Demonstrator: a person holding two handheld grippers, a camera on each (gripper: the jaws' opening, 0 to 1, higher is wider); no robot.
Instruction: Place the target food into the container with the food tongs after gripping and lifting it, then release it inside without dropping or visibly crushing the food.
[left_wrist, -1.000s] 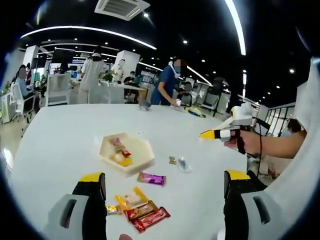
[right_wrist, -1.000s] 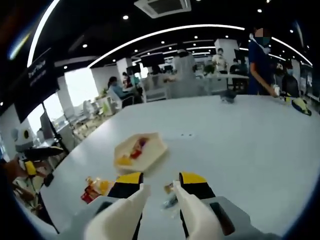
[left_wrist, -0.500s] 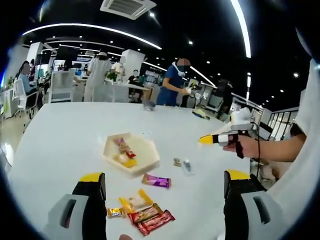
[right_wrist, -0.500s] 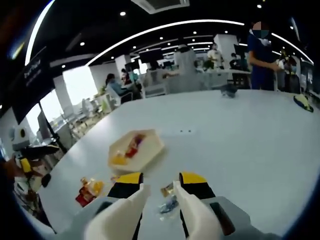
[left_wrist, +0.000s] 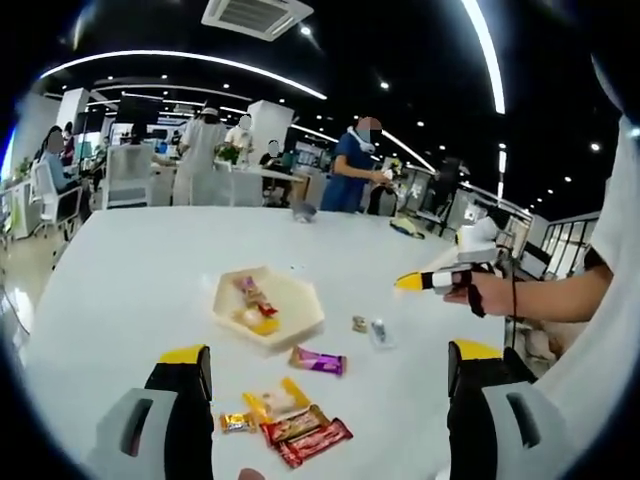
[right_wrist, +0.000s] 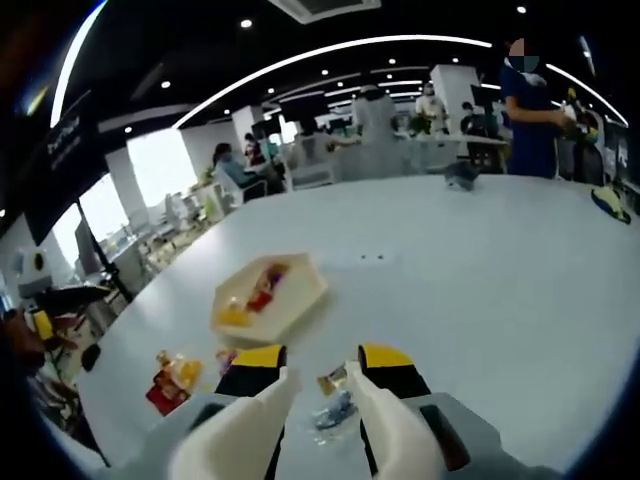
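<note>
1. Left gripper view: the left gripper has its jaws wide apart, holding nothing, above the white tabletop.
2. A cluster of wrapped snacks lies nearest, a purple bar beyond it.
3. The hexagonal container holds some snacks.
4. Two small candies lie right of it.
5. The right gripper has its jaws narrowly parted over those candies, gripping nothing.

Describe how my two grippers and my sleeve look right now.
Both the left gripper and the right gripper have black jaws with yellow tips on pale grey bodies. A black strap and cable cross the hand. The sleeve is white.
</note>
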